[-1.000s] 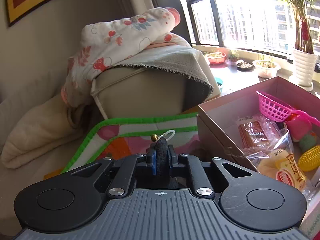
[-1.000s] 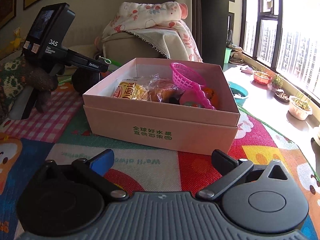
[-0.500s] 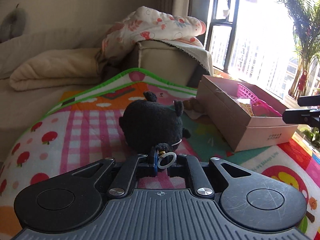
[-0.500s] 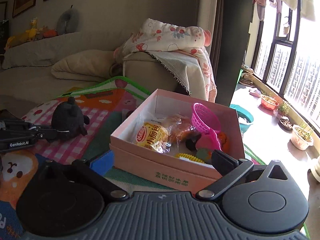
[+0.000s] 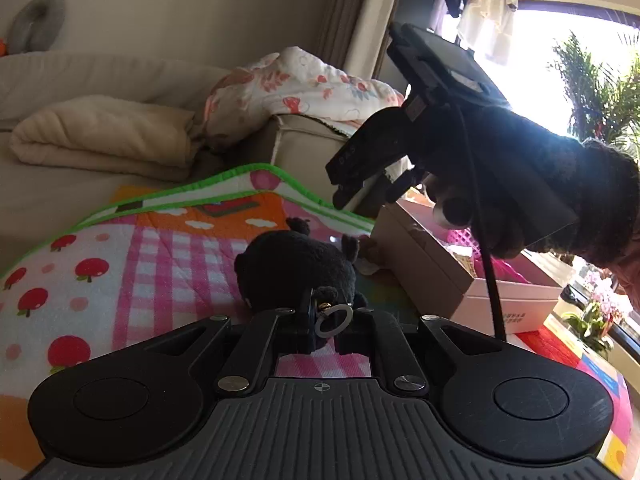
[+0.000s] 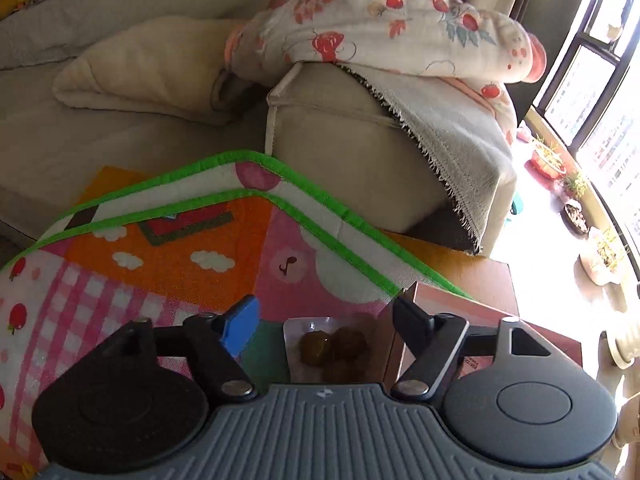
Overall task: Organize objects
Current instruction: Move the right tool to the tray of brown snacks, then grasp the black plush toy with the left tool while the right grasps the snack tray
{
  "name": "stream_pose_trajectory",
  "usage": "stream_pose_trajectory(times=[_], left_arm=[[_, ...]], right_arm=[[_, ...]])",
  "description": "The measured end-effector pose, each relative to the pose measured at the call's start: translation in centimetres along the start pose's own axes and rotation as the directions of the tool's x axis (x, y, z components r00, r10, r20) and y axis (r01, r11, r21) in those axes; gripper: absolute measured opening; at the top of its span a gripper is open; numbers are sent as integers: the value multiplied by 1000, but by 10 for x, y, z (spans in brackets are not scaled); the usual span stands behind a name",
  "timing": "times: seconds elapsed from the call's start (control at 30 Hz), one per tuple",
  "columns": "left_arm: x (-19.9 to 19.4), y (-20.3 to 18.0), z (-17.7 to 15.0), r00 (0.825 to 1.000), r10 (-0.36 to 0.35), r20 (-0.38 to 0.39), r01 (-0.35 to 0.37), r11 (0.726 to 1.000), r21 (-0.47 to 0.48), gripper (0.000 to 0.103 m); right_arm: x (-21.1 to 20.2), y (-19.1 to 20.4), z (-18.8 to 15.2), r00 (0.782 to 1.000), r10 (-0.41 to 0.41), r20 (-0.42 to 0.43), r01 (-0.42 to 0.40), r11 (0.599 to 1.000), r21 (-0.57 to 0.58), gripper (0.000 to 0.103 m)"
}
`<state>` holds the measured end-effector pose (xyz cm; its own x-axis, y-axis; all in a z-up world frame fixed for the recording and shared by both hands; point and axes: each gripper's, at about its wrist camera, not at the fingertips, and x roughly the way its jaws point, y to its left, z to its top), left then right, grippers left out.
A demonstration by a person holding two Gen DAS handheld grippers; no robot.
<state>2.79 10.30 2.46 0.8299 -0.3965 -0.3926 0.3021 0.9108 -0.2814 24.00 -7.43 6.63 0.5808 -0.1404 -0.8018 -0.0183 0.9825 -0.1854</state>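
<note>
My left gripper [image 5: 325, 322] is shut on the tab and metal ring [image 5: 333, 315] of a black plush toy [image 5: 298, 267], which rests on the play mat [image 5: 160, 256]. The pink cardboard box [image 5: 432, 268] with a pink basket inside stands to its right. My right gripper [image 6: 326, 322] is open above a clear packet of brown snacks [image 6: 332, 346] that lies on the mat beside the box corner [image 6: 430, 304]. In the left wrist view the right gripper's body [image 5: 460, 120], held by a gloved hand, hangs over the box.
A beige sofa arm [image 6: 352, 140] draped with a floral quilt [image 6: 380, 20] and a grey cloth stands behind the mat. A folded cream blanket [image 6: 140, 68] lies on the sofa. Potted plants [image 6: 552, 160] line the sunny window sill at right.
My right gripper has swung from in front of the box to over its far left corner, above the snack packet. My left gripper stays shut on the plush toy's tab.
</note>
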Motion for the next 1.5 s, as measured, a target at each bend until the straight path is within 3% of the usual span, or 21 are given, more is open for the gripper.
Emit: stream_pose_trajectory(times=[0.1, 0.23, 0.4, 0.6, 0.73, 0.9, 1.0, 1.1, 1.33, 1.5], left_arm=[[-6, 12, 4, 1000, 13, 23, -12, 998, -59, 10], [-9, 25, 6, 999, 14, 34, -10, 992, -126, 10], [-13, 24, 6, 999, 19, 42, -14, 993, -121, 10], [-12, 33, 7, 997, 54, 50, -45, 986, -159, 10], [-14, 36, 6, 996, 69, 60, -58, 984, -169, 10], [-16, 43, 7, 995, 76, 66, -61, 975, -213, 10], [-17, 45, 7, 994, 78, 71, -59, 970, -234, 10], [-17, 43, 6, 995, 74, 73, -56, 972, -230, 10], [-15, 43, 3, 997, 49, 67, -33, 974, -224, 10], [-15, 47, 3, 997, 32, 66, -15, 969, -245, 10]], right_arm=[[32, 11, 3, 995, -37, -92, 38, 999, 8, 36], [52, 21, 5, 992, -81, -99, 81, 997, -4, 35], [64, 20, 4, 988, -88, -130, 92, 995, 26, 33], [31, 15, -25, 983, 88, -163, -79, 995, 56, 32], [2, 25, -63, 949, 224, -221, -215, 975, 64, 32], [-43, 36, -122, 937, 275, -217, -286, 958, -17, 32], [-69, 37, -140, 969, 220, -112, -233, 965, -121, 32], [-73, 28, -128, 985, 164, -51, -169, 979, -118, 32], [-14, 20, -71, 996, 66, -55, -68, 997, -42, 34], [14, 19, -61, 998, -13, -68, 10, 999, -35, 32]])
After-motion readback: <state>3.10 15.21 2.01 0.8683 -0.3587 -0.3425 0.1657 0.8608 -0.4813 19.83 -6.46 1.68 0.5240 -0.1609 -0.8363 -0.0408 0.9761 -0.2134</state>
